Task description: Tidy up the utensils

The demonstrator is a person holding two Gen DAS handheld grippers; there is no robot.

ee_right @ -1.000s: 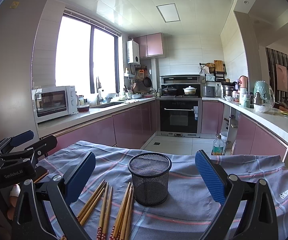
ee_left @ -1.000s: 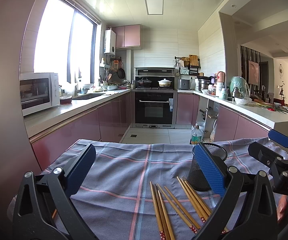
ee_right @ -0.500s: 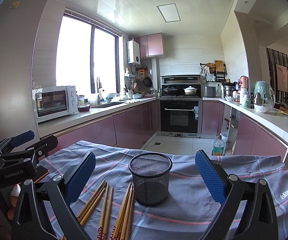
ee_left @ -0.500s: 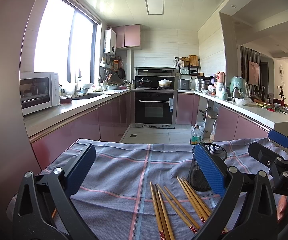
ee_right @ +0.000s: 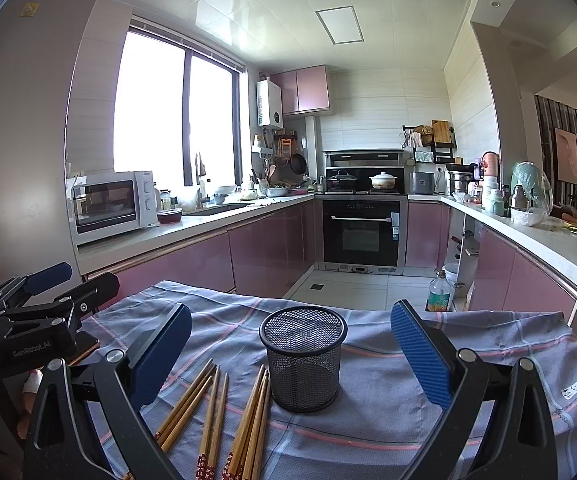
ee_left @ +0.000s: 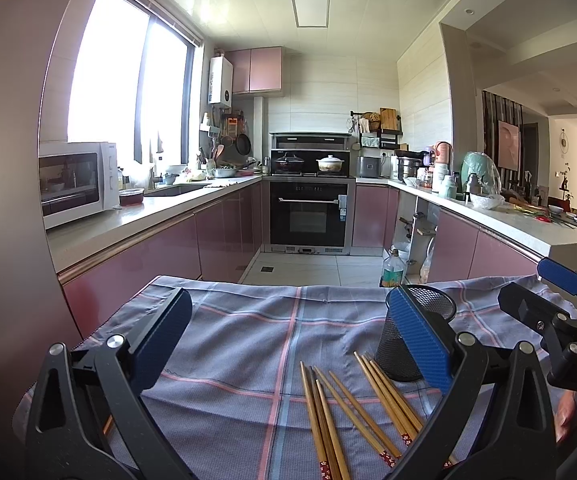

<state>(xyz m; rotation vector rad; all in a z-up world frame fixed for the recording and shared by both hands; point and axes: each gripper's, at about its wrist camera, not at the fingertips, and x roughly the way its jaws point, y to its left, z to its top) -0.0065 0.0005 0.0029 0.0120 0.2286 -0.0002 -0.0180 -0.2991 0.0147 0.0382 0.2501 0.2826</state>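
While both tools hover low over the table, neither holds anything: left gripper [ee_left: 290, 344] has its blue pads spread wide with bare cloth between them, right gripper [ee_right: 290, 350] is equally wide, pads either side of the holder and well clear of it. Black mesh holder [ee_right: 303, 364] stands upright on the blue plaid tablecloth [ee_right: 388, 408], roughly centred in the right wrist view; in the left wrist view the same holder [ee_left: 404, 356] sits partly behind the right-hand pad. Wooden chopsticks [ee_right: 216, 412] lie flat on the cloth just left of the holder, loosely fanned in a few clusters, patterned red ends toward the camera; nearest cluster almost touches the holder's base, can't tell if it does. Left wrist view shows the chopsticks [ee_left: 352, 408] between the pads, nearer the right-hand one. Each gripper shows at the edge of the other's view, so they sit side by side. Behind: pink-fronted kitchen cabinets, microwave [ee_right: 112, 204] on the left counter, built-in oven [ee_right: 362, 234] at the far end.
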